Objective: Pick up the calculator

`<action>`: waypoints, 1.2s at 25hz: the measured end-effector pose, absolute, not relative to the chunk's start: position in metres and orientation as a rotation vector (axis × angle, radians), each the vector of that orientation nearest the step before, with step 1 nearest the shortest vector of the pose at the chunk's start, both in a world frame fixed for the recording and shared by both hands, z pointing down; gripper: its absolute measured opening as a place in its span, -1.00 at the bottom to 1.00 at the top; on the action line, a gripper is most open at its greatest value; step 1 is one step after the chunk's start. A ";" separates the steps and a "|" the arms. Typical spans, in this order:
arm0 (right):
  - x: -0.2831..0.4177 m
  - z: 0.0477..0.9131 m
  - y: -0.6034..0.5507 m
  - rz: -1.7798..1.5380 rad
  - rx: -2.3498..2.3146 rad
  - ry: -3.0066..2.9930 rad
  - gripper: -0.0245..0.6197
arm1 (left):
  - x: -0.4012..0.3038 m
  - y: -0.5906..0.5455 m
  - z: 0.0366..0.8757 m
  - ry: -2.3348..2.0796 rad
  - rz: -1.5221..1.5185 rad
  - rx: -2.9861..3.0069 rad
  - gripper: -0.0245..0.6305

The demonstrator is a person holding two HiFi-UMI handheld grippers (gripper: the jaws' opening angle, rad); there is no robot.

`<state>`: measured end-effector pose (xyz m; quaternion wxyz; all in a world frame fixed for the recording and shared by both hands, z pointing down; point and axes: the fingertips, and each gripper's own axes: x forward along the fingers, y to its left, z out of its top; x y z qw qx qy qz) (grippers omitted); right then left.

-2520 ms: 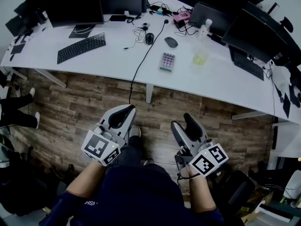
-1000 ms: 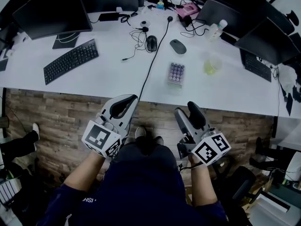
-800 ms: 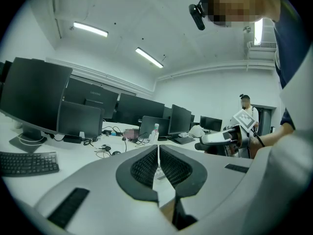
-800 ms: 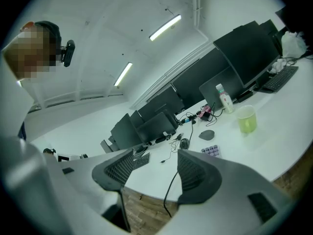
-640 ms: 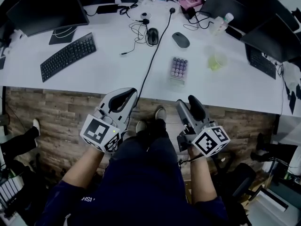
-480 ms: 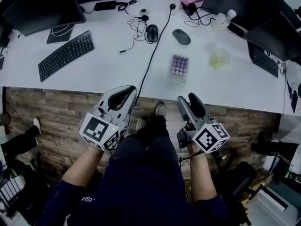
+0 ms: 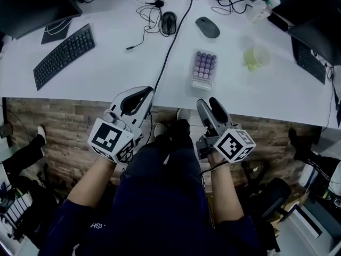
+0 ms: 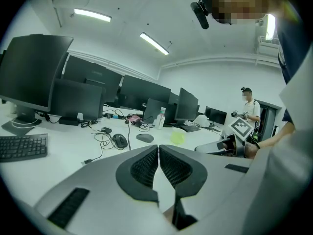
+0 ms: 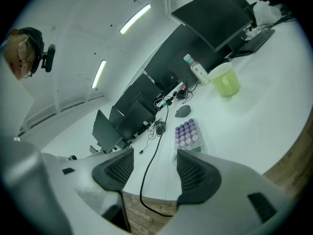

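Note:
The calculator (image 7: 204,69), pale with rows of purple keys, lies flat on the white desk (image 7: 112,76) a little back from its front edge. The right gripper view shows the calculator (image 9: 187,133) ahead, just right of the gap between the jaws. My right gripper (image 7: 209,103) is open and holds nothing; it hangs short of the desk edge, below the calculator. My left gripper (image 7: 145,92) is shut with nothing in it, at the desk edge to the calculator's left. In the left gripper view the shut jaws (image 8: 158,148) hide the calculator.
A black cable (image 7: 170,47) runs from the desk's back over the front edge, left of the calculator. A green cup (image 7: 256,57), two mice (image 7: 168,22) (image 7: 207,27), a keyboard (image 7: 61,49), a bottle (image 7: 265,5) and monitors stand around. Another person (image 8: 249,111) stands far right.
The desk has come nearer and lower in the head view. Both grippers have moved forward to the desk's front edge; their jaws look the same as before.

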<state>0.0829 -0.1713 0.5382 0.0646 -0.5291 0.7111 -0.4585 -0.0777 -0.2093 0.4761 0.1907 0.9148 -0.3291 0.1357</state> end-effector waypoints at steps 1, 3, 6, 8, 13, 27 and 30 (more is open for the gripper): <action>0.082 0.544 -0.172 -1.398 -1.593 2.143 -0.06 | -0.076 -0.211 0.481 -0.923 0.386 2.564 -0.82; 0.082 0.554 -0.175 -1.427 -1.585 2.134 -0.06 | -0.073 -0.214 0.489 -0.924 0.392 2.552 -0.82; 0.083 0.568 -0.180 -1.472 -1.564 2.097 -0.06 | -0.069 -0.219 0.501 -0.925 0.399 2.532 -0.82; 0.084 0.575 -0.185 -1.494 -1.549 2.064 -0.06 | -0.067 -0.221 0.509 -0.922 0.408 2.519 -0.82; 0.084 0.594 -0.188 -1.575 -1.514 1.979 -0.07 | -0.062 -0.225 0.526 -0.919 0.421 2.489 -0.82; 0.081 0.606 -0.196 -1.650 -1.402 1.864 -0.09 | -0.052 -0.229 0.543 -0.906 0.436 2.435 -0.82; 0.081 0.608 -0.199 -1.670 -1.385 1.826 -0.10 | -0.049 -0.231 0.545 -0.901 0.437 2.428 -0.82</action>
